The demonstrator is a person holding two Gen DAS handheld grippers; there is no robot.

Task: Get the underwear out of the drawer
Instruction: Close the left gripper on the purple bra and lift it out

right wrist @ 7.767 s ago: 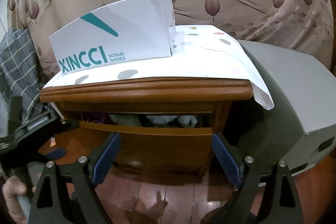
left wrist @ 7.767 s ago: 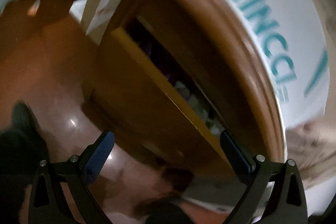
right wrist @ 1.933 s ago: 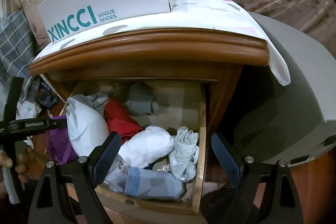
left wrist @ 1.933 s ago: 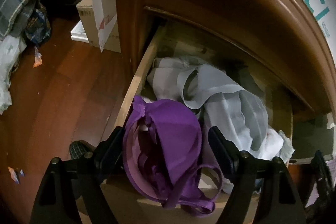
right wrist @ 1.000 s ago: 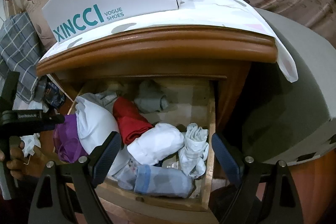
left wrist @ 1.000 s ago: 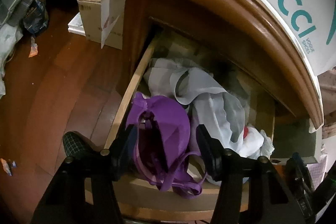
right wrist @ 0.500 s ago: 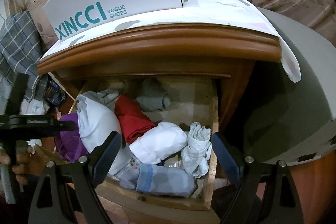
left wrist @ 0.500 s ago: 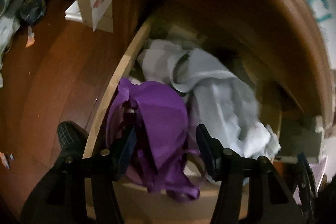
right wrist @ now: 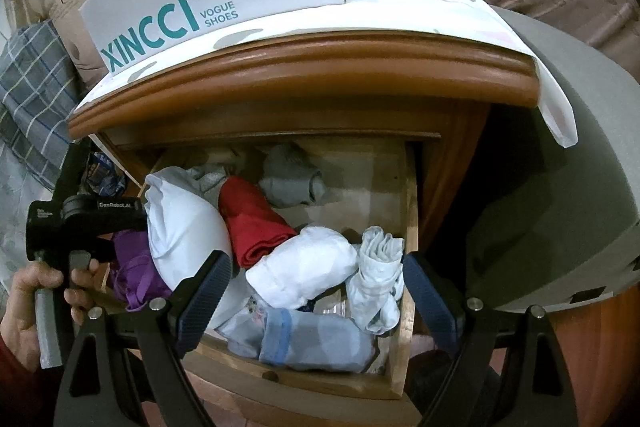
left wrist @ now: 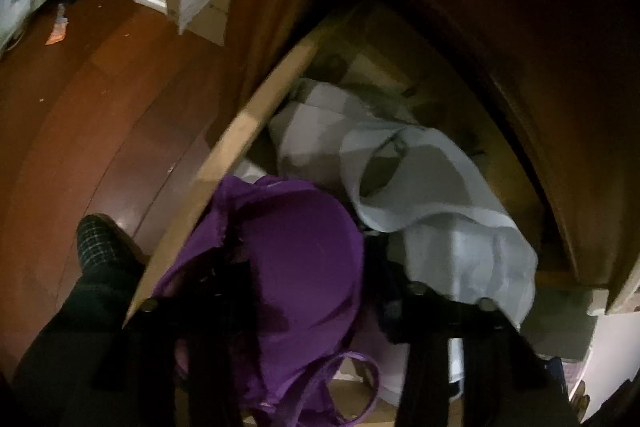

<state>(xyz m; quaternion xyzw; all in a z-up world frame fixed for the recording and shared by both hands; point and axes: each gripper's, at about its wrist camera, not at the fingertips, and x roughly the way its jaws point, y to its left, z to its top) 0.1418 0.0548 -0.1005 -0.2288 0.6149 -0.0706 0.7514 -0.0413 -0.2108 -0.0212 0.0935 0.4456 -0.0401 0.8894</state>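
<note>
The left tongs [left wrist: 304, 267] have just been closing around the purple bra [left wrist: 296, 267] at the near-left corner of the open drawer [right wrist: 332, 383], their fingers pressed against its cup. Further right lie a red garment [right wrist: 256, 227] and white bundles [right wrist: 304, 271]. The right tongs [right wrist: 316, 295] hover over the drawer, wide open and empty.

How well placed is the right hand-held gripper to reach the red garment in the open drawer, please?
Probably well: the right hand-held gripper is open above the drawer, and the red garment lies exposed on top, with only white bundles beside it.
</note>
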